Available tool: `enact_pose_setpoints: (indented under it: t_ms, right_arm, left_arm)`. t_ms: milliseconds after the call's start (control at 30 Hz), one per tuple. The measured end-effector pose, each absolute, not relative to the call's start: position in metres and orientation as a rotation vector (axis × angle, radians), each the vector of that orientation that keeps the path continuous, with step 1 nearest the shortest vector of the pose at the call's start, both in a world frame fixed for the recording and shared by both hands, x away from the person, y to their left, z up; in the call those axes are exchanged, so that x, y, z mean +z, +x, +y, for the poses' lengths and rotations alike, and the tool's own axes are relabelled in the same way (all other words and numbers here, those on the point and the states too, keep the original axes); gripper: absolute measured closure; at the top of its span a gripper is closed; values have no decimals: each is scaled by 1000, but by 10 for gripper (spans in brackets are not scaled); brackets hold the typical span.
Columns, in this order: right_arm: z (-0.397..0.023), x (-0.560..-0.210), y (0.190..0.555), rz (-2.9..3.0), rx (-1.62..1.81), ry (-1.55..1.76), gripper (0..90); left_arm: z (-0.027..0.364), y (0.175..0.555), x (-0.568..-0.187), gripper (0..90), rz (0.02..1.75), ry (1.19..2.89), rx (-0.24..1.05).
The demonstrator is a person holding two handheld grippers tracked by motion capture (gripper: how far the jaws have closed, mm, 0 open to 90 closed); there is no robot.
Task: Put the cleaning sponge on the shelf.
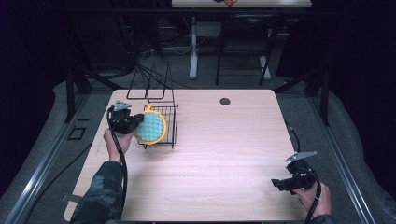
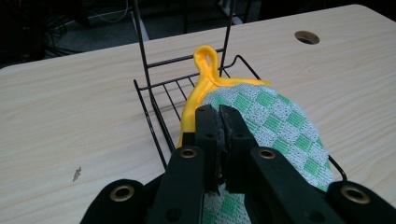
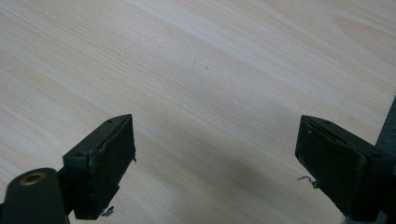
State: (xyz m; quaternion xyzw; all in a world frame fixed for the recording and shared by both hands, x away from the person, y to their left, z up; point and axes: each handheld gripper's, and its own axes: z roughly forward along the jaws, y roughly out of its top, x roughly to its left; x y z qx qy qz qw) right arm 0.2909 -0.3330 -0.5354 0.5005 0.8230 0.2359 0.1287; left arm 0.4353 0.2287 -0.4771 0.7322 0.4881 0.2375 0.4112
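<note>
Left claw (image 2: 219, 112) clenches the potholder (image 2: 275, 121) at the wire rack (image 1: 166, 122); right claw (image 3: 215, 163) hovers released.

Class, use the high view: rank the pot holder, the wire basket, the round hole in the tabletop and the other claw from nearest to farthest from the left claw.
1. Pot holder: clamped in the left claw, at the basket's left side.
2. Wire basket: just right of it.
3. Round hole: farther right, near the table's far edge.
4. Right claw: near right corner, open.
</note>
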Motion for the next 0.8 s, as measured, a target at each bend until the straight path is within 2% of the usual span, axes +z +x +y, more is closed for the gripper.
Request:
enact_pose_setpoints:
  t_ms: [800]
  right_arm:
    - [-333, -534, 290, 2380, 701, 1455, 115]
  left_arm:
    - [223, 455, -492, 870, 1242, 1815, 572]
